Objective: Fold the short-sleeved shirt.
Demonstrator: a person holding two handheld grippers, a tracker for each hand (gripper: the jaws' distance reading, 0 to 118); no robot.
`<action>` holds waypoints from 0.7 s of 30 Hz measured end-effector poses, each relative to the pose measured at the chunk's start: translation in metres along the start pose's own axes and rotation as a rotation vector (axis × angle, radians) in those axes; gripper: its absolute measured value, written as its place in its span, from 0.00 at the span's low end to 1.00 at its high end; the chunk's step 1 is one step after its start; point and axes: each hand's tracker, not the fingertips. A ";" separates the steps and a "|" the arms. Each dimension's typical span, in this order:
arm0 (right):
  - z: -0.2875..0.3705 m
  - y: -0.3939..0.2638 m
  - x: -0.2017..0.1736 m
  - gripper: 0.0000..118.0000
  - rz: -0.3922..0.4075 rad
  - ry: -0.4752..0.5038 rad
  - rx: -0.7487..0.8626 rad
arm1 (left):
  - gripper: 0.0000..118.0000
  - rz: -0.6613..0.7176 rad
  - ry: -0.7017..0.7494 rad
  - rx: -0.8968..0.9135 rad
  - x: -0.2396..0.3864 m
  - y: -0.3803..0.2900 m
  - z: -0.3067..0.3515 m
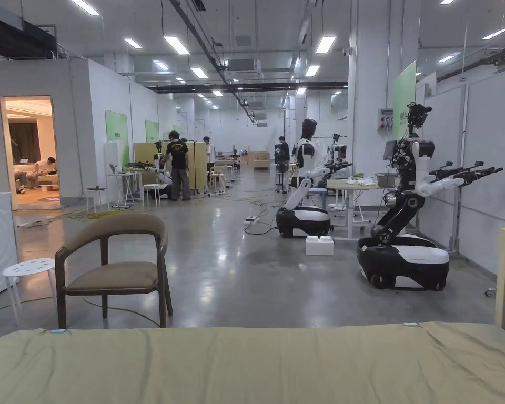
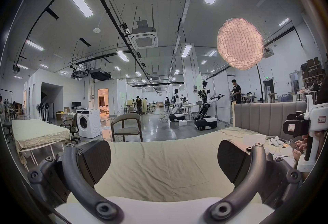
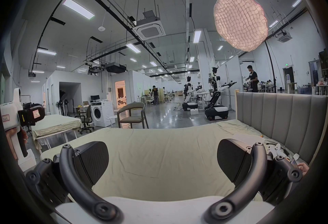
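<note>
The hall is evenly bright under long white rectangular ceiling light panels (image 1: 176, 44), which leave pale glare streaks on the glossy grey concrete floor (image 1: 256, 273). A round quilted lamp shade glowing pinkish-white (image 2: 240, 43) adds warmth in both gripper views. A warm orange-lit doorway (image 1: 29, 142) stands out. The gripper views bend strongly toward dark, vignetted round edges; the head view is sharp and undistorted.

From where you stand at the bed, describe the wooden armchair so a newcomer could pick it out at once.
Start at the green-sheeted bed in the foreground and look over its far edge to the grey floor. The armchair stands there, left of centre. Unlike the white stool beside it, it has a dark curved wooden frame and brown cushion.
</note>
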 end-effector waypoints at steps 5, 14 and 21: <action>-0.001 -0.001 0.003 1.00 -0.019 -0.011 -0.012 | 1.00 0.010 -0.007 -0.013 0.001 -0.002 0.000; -0.005 0.001 0.001 1.00 -0.030 -0.045 -0.037 | 1.00 0.039 0.008 -0.057 -0.014 -0.015 -0.003; -0.018 0.014 -0.005 1.00 -0.116 -0.073 -0.165 | 1.00 0.053 0.003 -0.084 -0.008 -0.011 -0.007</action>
